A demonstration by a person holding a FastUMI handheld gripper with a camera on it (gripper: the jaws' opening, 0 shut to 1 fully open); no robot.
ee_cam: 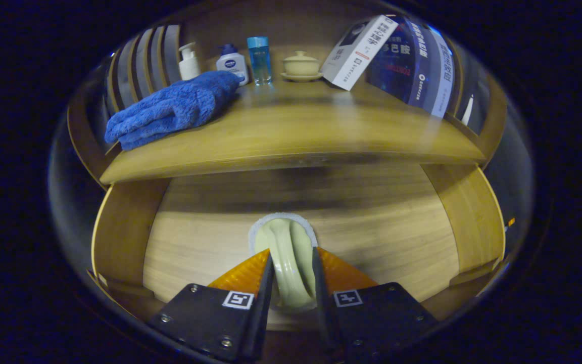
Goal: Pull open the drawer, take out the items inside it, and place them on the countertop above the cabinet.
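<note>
My gripper [291, 275] clamps a pale green item [287, 253] above the open drawer [372, 227]; next, lift it to the desk [296, 131].

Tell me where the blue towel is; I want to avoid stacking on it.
In the gripper view, the blue towel lies on the countertop far beyond the fingers, on its left side, just in front of the two pump bottles.

furniture: light wood cabinet [119, 237] | top: wood counter [301, 136], glossy, slatted rail [144, 60] at its left | light: warm, dim | surroundings: dark
</note>
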